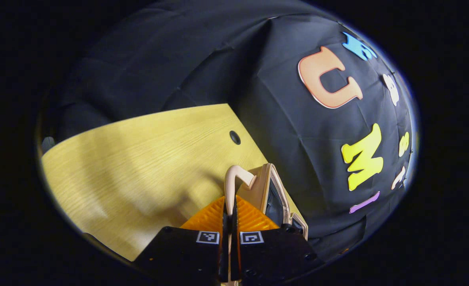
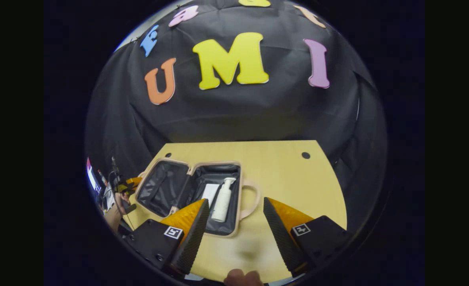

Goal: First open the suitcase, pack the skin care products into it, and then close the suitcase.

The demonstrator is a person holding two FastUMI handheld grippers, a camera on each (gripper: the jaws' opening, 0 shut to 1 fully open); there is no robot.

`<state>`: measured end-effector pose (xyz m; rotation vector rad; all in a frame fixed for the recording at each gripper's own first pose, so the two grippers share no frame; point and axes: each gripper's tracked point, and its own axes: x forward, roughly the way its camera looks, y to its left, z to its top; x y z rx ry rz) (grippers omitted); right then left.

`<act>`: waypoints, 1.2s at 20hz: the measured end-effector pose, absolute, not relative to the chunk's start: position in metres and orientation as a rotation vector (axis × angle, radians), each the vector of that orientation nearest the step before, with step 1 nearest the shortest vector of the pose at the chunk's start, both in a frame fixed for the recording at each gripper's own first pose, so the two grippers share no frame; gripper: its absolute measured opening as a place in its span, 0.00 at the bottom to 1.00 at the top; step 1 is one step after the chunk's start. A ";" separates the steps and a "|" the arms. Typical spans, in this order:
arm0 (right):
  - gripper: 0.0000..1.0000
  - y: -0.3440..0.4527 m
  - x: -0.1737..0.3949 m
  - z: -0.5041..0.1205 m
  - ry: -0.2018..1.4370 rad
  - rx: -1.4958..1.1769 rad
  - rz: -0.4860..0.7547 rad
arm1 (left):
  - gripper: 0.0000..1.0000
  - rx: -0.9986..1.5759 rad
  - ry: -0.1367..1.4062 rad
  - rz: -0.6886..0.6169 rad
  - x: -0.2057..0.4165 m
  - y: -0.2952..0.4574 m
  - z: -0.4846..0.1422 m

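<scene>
Lower left of the right gripper view: small clutter (image 2: 113, 186) beside the suitcase (image 2: 155, 188), too tiny to identify. Bottom edge: hand (image 2: 243, 277) cut off. Flat item (image 2: 209, 193) indistinct.

The left tongs (image 1: 229, 226) are pressed together on the pale handle (image 1: 234, 180) of the suitcase (image 1: 272, 190), which rises edge-on just ahead of them. Beneath and to the left lies the yellow wooden surface (image 1: 139, 159), with a small dark hole (image 1: 235, 137) near its far edge.
</scene>
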<state>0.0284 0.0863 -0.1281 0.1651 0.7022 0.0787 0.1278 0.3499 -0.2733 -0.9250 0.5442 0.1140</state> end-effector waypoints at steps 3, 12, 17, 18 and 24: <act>0.76 0.058 0.019 -0.111 0.649 0.170 0.026 | 0.05 -0.846 0.494 0.100 0.131 0.334 -0.221; 0.81 -0.012 -0.004 -0.115 0.591 0.233 -0.093 | 0.05 -0.375 0.369 0.115 0.130 0.228 -0.093; 0.81 -0.026 -0.016 -0.098 0.484 0.120 -0.086 | 0.05 -0.268 0.322 0.077 0.119 0.153 -0.057; 0.81 -0.027 -0.018 -0.094 0.465 0.109 -0.076 | 0.05 -0.250 0.315 0.077 0.114 0.140 -0.054; 0.80 -0.073 -0.024 -0.082 0.400 0.033 -0.100 | 0.05 -0.164 0.300 0.050 0.112 0.063 -0.052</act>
